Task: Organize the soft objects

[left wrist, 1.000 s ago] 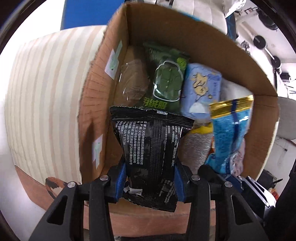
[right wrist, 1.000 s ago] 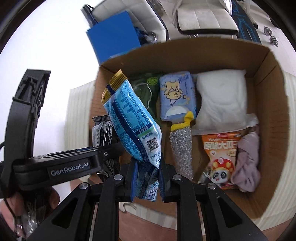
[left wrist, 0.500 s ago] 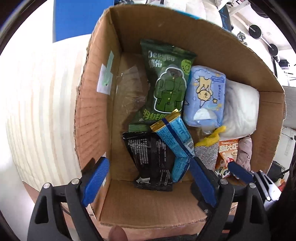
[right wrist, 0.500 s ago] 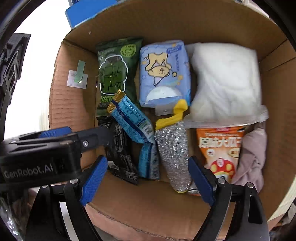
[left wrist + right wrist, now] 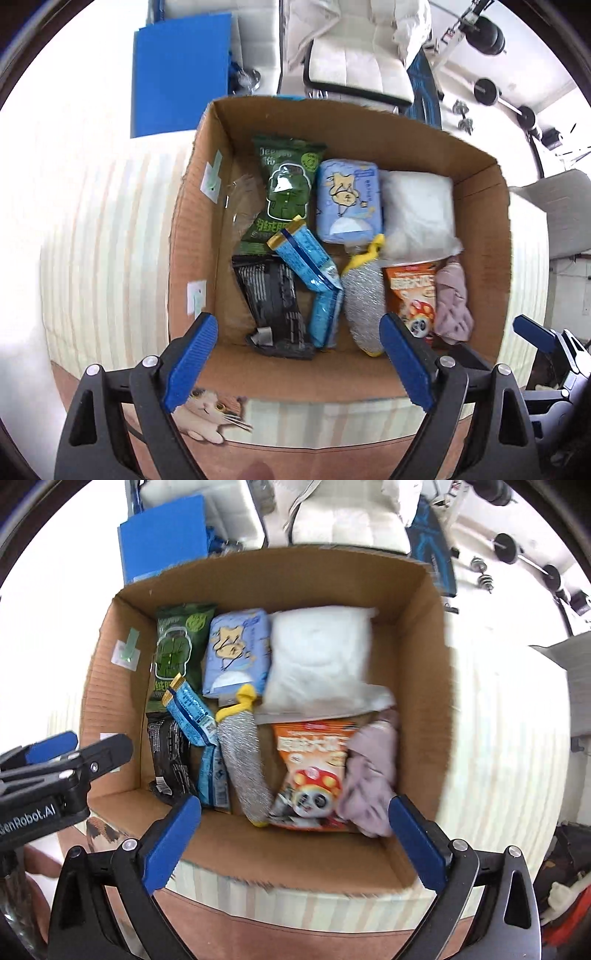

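Observation:
A cardboard box [image 5: 192, 236] [image 5: 424, 672] holds several soft packs. A black packet [image 5: 273, 299] [image 5: 168, 753] lies at its near left, a blue packet [image 5: 308, 258] [image 5: 190, 710] leaning across it. Also inside are a green pack [image 5: 286, 188], a light blue tissue pack [image 5: 347, 199], a white bag [image 5: 417, 210], a silver scrubber [image 5: 364, 302], an orange panda snack [image 5: 314, 771] and a pink cloth [image 5: 369, 771]. My left gripper [image 5: 297, 354] is open and empty above the box's near wall. My right gripper [image 5: 295, 834] is open and empty there too.
The box stands on a striped cloth with a cat print [image 5: 207, 410]. A blue board [image 5: 181, 70] and a white chair [image 5: 354, 55] stand behind the box. Dumbbells [image 5: 487, 88] lie at the far right. Another box [image 5: 554, 210] sits at the right.
Both grippers opened and let go: the black packet and the blue packet dropped into the box's near left. Both grippers then pulled back and up from the box.

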Tool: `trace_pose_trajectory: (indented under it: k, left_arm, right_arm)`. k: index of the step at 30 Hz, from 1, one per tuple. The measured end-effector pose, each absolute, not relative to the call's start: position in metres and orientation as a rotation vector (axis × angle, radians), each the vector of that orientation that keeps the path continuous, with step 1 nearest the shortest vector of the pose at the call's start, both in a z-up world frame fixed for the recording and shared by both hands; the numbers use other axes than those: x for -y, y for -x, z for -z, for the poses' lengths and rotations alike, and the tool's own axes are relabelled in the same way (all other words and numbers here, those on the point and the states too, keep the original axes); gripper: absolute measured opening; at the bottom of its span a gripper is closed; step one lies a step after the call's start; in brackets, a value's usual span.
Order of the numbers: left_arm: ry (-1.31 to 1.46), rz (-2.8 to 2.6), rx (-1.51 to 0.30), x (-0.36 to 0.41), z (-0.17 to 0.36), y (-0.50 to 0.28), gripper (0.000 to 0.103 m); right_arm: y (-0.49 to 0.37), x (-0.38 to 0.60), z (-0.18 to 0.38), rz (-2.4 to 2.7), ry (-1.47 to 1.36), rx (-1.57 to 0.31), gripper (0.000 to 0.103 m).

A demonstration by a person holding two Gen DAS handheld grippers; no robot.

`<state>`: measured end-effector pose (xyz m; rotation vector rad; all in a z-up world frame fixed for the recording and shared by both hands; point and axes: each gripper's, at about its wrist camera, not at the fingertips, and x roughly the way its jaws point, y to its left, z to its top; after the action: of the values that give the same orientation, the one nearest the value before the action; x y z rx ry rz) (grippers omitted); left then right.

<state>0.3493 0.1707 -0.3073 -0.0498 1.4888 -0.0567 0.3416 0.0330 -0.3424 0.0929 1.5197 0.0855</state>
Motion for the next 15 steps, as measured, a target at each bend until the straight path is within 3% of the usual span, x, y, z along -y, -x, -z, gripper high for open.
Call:
trace_pose_trajectory:
  k: [8,15]
  left_arm:
    - [0.022,0.025,-1.362,-0.154,0.259,-0.313,0.09]
    - [-0.016,0.04,-1.194,-0.135,0.179,-0.261,0.09]
  right_arm:
    - [-0.302,0.006,0.3,-0.046,-0.126,-1.431,0.103]
    - [-0.255,0.033,0.227,-0.047,-0.152,-1.293,0.103]
